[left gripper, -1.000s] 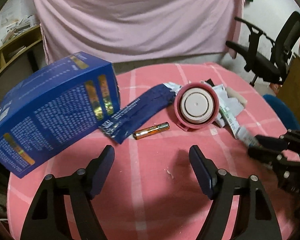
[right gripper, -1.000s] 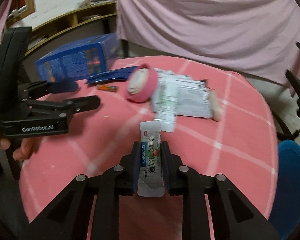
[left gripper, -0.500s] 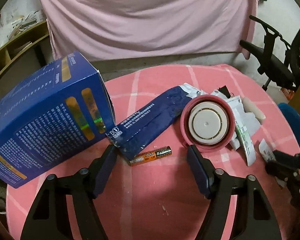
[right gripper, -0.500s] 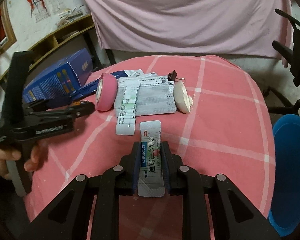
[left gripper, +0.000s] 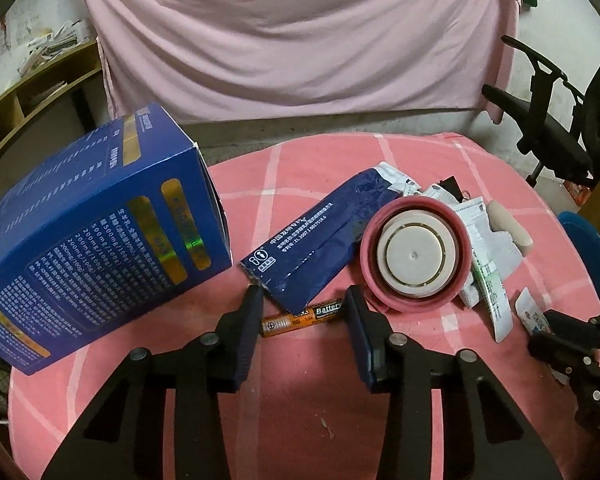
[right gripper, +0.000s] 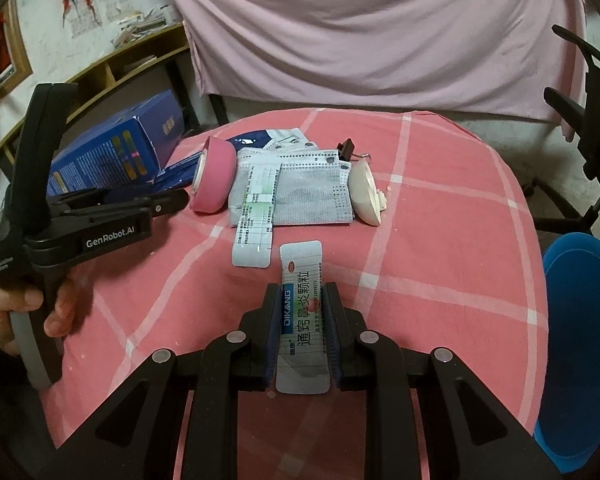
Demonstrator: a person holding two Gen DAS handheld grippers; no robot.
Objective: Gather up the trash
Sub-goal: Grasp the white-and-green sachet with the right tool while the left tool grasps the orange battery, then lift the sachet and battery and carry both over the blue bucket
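My left gripper (left gripper: 300, 300) is open, its fingers on either side of an orange battery (left gripper: 302, 318) lying on the pink checked tablecloth (left gripper: 300, 400). Just beyond lie a torn dark blue wrapper (left gripper: 320, 240) and a pink-rimmed round lid (left gripper: 416, 254). My right gripper (right gripper: 302, 300) is shut on a white and blue medicine sachet (right gripper: 303, 308), held above the table; it also shows in the left wrist view (left gripper: 534, 316). The left gripper shows at the left of the right wrist view (right gripper: 172, 204).
A large blue box (left gripper: 96, 248) lies on its side at the table's left. Face masks (right gripper: 296, 188), a paper strip (right gripper: 256, 220), a binder clip (right gripper: 346, 148) and a cream object (right gripper: 366, 192) lie mid-table. A blue bin (right gripper: 580, 320) stands at the right; an office chair (left gripper: 560, 120) behind.
My left gripper has moved forward and down until its fingers straddle the battery, and they have narrowed. My right gripper has kept the sachet and swung to face the table's middle.
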